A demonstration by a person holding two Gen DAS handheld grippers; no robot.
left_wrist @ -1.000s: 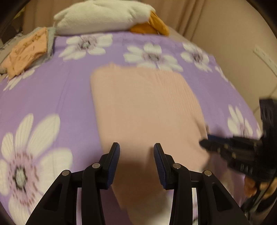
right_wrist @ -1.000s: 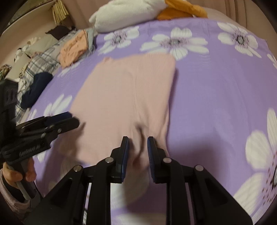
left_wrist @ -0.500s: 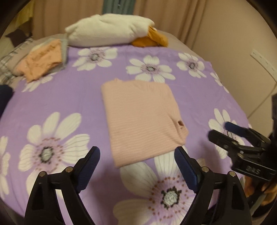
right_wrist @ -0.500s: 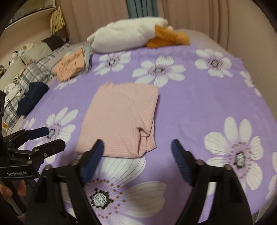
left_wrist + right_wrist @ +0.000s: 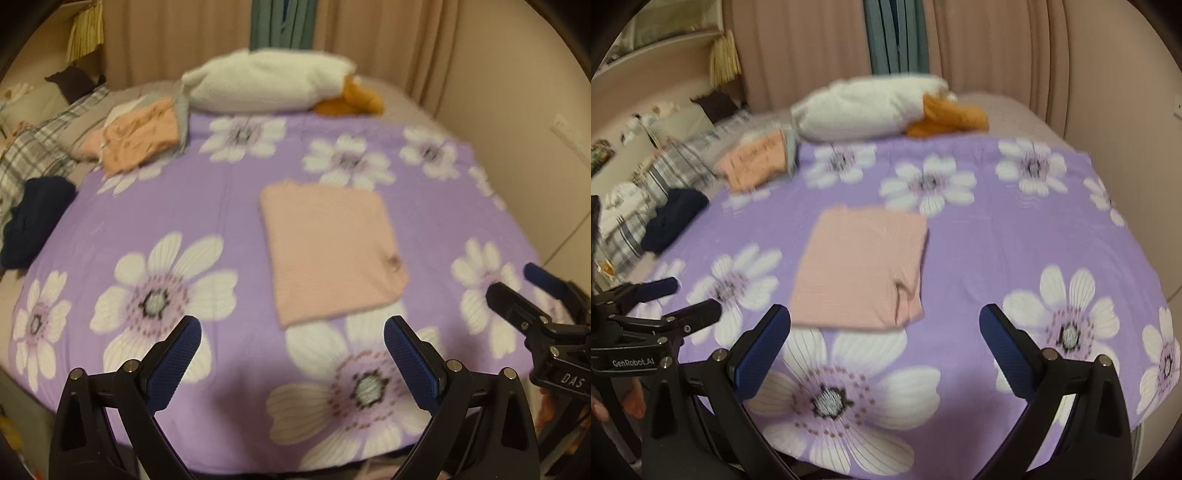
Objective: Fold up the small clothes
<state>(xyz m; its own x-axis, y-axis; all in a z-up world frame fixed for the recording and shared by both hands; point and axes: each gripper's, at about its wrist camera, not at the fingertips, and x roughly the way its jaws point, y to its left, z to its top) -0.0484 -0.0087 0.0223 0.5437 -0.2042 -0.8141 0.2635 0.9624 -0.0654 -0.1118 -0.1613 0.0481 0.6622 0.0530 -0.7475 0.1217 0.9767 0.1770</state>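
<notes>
Lying flat near the middle of a purple bedspread (image 5: 229,221) printed with large white flowers is a pink ribbed garment (image 5: 328,251), folded into a neat rectangle, with a small tucked fold showing at its near right corner. Two hand-held grippers hover above the near edge of the bed, both tilted down toward the cloth and both clear of it. The left gripper (image 5: 291,354) has just been opening and now stands wide, its blue-padded fingers (image 5: 173,365) spread far apart with nothing between them but bedspread. The right gripper (image 5: 884,343) has likewise just been opening and is spread just as wide, also empty; the garment lies just beyond its fingertips. Each gripper shows at the edge of the other's view, black with blue tips, and a bit of the person's hand (image 5: 631,402) can be seen under the left one. Toward the far left corner of the bedspread sits a folded peach garment (image 5: 140,140) on top of something grey. Along the far edge lies a bulky white bundle (image 5: 266,88) with an orange cloth (image 5: 351,99) against its right end. Off the left edge of the bedspread are a dark navy garment (image 5: 33,218) and plaid fabric (image 5: 33,155). Beige curtains (image 5: 177,37) hang behind the bed. Both views are slightly blurred.
</notes>
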